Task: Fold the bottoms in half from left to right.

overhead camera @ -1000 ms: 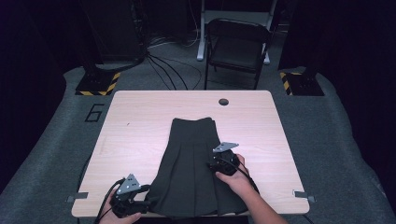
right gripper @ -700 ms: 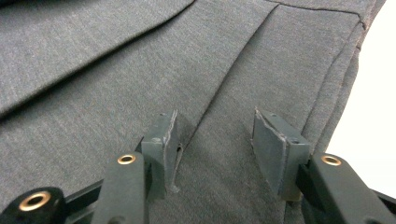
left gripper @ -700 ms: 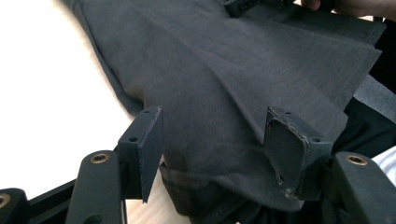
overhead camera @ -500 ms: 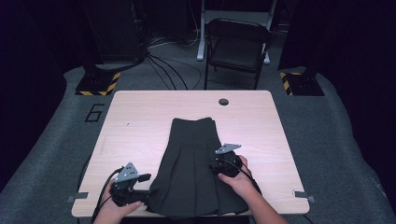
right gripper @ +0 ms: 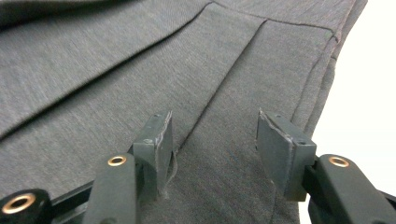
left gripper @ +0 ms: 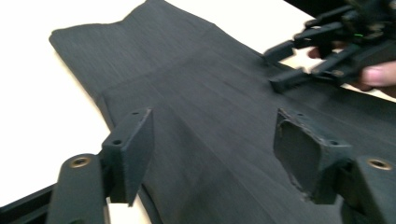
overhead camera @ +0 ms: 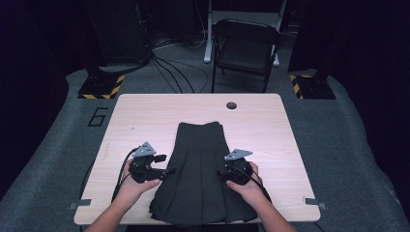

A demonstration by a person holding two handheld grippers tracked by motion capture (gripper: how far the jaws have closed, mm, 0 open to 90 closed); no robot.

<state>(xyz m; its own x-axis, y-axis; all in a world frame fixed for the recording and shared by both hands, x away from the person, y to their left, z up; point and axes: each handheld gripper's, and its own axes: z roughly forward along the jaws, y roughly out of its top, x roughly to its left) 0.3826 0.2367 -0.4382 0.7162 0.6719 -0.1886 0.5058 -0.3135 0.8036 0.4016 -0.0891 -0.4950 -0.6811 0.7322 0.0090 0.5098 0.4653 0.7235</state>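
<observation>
So we've got a dark room with a folding chair [overhead camera: 246,46] at 12 o'clock behind a pale wooden table [overhead camera: 145,116], cables all over the grey floor. Laid flat down the middle of the table is a dark pleated skirt [overhead camera: 200,164], waistband at 12 and hem fanning out toward 6, probably smoothed like that so both side edges are easy to get at for folding. The left gripper [overhead camera: 167,170] sits at the skirt's 9 o'clock edge. Its jaws have just been opening and stand spread wide over the fabric, nothing pinched between them. The right gripper [overhead camera: 223,171] is at the 3 o'clock side, low over the pleats near the edge; its jaws have also just been opening, about halfway apart, cloth under them but not clamped as far as we can tell.
</observation>
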